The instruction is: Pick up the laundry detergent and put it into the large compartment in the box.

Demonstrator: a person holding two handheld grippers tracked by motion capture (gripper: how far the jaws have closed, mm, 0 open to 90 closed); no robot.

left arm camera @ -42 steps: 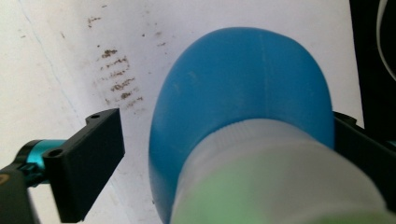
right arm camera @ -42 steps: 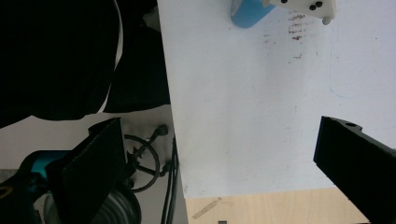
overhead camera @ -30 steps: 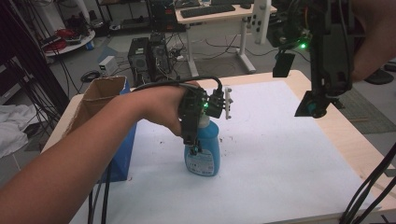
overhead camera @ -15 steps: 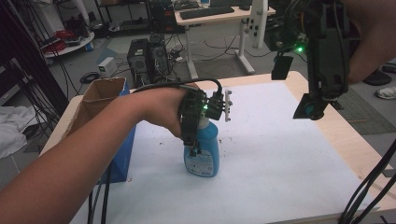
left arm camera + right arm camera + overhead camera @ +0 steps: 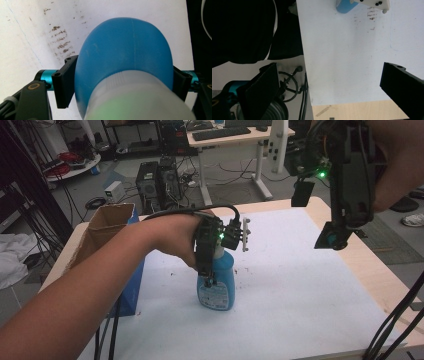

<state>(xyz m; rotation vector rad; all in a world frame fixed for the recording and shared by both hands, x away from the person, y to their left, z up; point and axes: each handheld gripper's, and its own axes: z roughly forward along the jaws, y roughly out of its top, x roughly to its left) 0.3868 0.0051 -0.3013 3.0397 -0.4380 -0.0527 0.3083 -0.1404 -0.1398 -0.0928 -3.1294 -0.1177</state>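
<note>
The left tongs (image 5: 211, 270) have just been closing around the blue plastic spray bottle with a white neck (image 5: 216, 282), which stands upright on the white-covered tabletop (image 5: 300, 285), a little left of centre in the high view. In the left gripper view the two black jaws sit against the bottle's (image 5: 125, 52) blue shoulder on either side, so the tongs (image 5: 123, 82) now appear to be pinching it just below the neck. Half a second earlier the jaws stood wider with the bottle already between them; the bottle itself has not shifted. That suggests the grasp is being secured and a lift could follow, though whether the grip is firm enough is hard to judge.

The left forearm (image 5: 90, 285) comes in from the lower left of the high view, wrist bent so the gripper points straight down over the bottle's top. The right tongs (image 5: 332, 237) hang high at the upper right of that view, well apart from the bottle, tilted downward. In the right gripper view their jaws are spread wide with nothing between them, only bare tabletop (image 5: 342, 62) beneath. A brown cardboard box (image 5: 107, 227) stands at the tabletop's left edge.
</note>
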